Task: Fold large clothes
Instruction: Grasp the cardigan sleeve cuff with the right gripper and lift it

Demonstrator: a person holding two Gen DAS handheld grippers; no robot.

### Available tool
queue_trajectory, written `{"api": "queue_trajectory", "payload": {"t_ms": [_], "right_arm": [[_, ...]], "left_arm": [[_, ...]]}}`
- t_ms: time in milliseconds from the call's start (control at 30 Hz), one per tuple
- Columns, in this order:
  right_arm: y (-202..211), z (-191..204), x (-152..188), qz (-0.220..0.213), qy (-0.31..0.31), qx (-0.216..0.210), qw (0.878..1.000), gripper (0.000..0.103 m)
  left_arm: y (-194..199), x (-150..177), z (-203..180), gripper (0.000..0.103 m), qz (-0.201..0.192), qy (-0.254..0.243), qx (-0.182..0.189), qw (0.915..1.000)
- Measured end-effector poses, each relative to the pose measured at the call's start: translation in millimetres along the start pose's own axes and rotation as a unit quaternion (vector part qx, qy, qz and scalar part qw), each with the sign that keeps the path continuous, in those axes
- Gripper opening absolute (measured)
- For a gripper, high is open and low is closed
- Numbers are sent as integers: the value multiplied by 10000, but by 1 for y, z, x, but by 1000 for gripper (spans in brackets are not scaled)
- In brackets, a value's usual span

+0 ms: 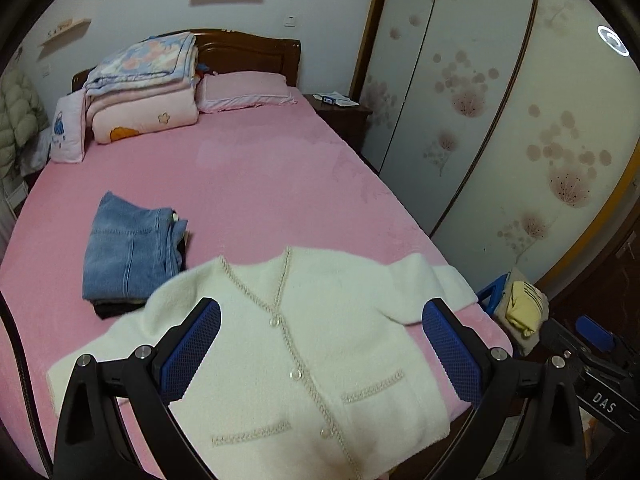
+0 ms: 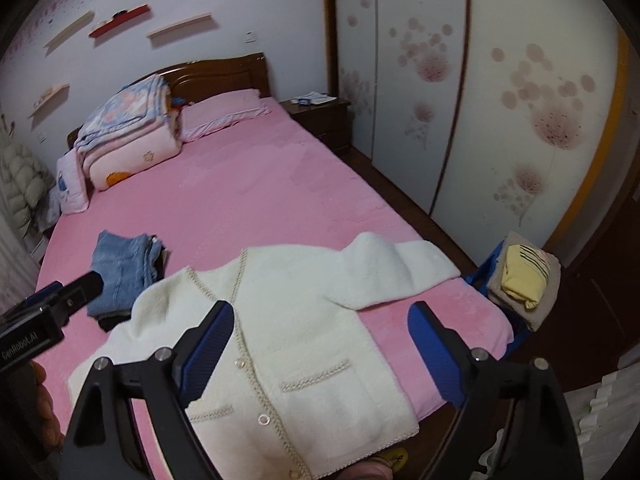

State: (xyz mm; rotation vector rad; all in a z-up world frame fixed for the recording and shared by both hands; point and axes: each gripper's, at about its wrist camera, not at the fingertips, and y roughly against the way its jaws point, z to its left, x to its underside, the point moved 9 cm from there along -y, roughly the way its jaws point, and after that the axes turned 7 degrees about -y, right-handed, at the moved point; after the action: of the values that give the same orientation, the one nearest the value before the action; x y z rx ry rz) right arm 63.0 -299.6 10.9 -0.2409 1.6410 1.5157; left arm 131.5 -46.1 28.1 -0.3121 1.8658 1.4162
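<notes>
A white fluffy buttoned cardigan [image 1: 304, 344] lies spread flat, front up, near the foot of the pink bed [image 1: 260, 176], sleeves out to both sides. It also shows in the right wrist view [image 2: 304, 320]. My left gripper [image 1: 320, 348] is open and empty, hovering above the cardigan's chest. My right gripper [image 2: 320, 344] is open and empty above the cardigan's right half. The left gripper's body [image 2: 60, 304] shows at the left edge of the right wrist view.
Folded jeans [image 1: 128, 248] on dark clothes lie left of the cardigan. Folded quilts [image 1: 144, 88] and a pillow [image 1: 244, 92] are at the headboard. A blue stool with folded clothes [image 2: 520, 276] stands by the bed's right corner. Wardrobe doors [image 1: 500, 120] line the right.
</notes>
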Motion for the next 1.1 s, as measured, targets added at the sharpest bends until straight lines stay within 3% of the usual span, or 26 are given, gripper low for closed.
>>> {"api": "queue_trajectory", "payload": {"t_ms": [233, 433, 500, 567, 767, 900, 1100], "right_arm": [[-36, -66, -35, -13, -328, 120, 9994, 89], [-108, -135, -65, 223, -391, -32, 9990, 88], [-142, -157, -70, 422, -365, -35, 9984, 78], [-174, -177, -72, 617, -369, -15, 9974, 74], [-266, -233, -55, 1233, -752, -209, 9893, 74], [-326, -267, -26, 1640, -1330, -316, 9770, 74], [-405, -307, 14, 2011, -2110, -320, 9560, 74]], "left_arm": [[-53, -42, -58, 100, 141, -242, -9, 9996], [-132, -59, -127, 100, 267, -56, 264, 9993], [-166, -58, -151, 100, 357, 21, 349, 9988], [-200, -54, -171, 100, 478, 61, 369, 9982], [-287, -19, -212, 100, 785, 188, 433, 9958], [-336, -1, -225, 100, 833, 61, 289, 9961], [-399, 24, -235, 100, 962, 260, 218, 9948]]}}
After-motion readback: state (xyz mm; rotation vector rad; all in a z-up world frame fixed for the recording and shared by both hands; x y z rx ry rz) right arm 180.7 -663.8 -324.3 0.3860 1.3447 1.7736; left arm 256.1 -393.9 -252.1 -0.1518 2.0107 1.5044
